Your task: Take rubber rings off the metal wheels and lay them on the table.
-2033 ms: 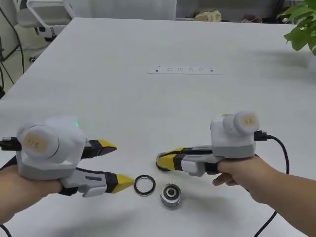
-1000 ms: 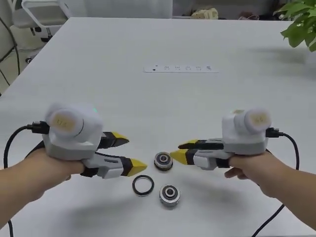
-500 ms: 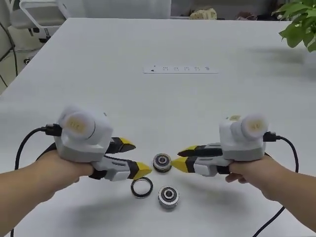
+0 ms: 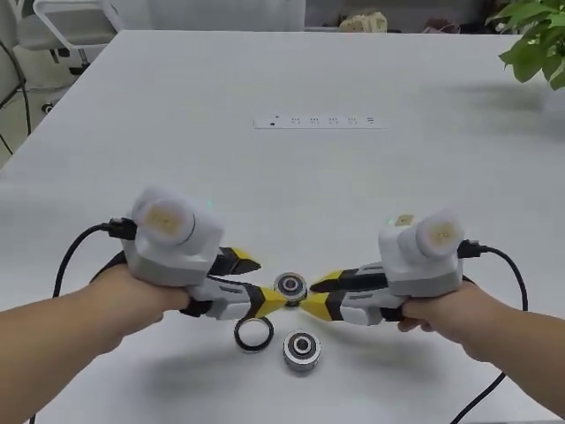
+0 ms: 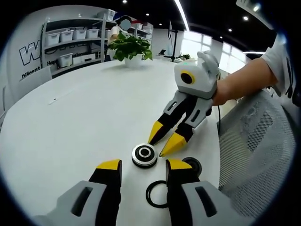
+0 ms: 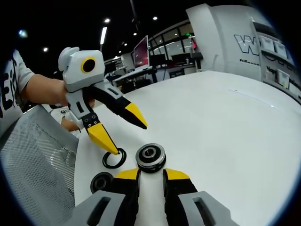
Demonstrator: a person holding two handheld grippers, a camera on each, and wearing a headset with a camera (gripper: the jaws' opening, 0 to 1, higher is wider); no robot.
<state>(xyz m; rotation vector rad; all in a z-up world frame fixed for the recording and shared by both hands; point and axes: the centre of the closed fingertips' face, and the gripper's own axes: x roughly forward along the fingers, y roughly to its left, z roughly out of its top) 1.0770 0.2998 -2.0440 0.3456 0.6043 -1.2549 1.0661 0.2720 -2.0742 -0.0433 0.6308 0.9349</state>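
Now left gripper [image 4: 265, 283] and right gripper [image 4: 313, 294] have converged at the metal wheel's [image 4: 290, 285] 9 and 3 o'clock: fingers parted, empty, probably ready to strip its ring.

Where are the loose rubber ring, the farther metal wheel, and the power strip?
loose rubber ring [image 4: 254, 347]: head view, near rim
farther metal wheel [image 4: 290, 285]: head view, top face
power strip [image 4: 320, 122]: head view, middle
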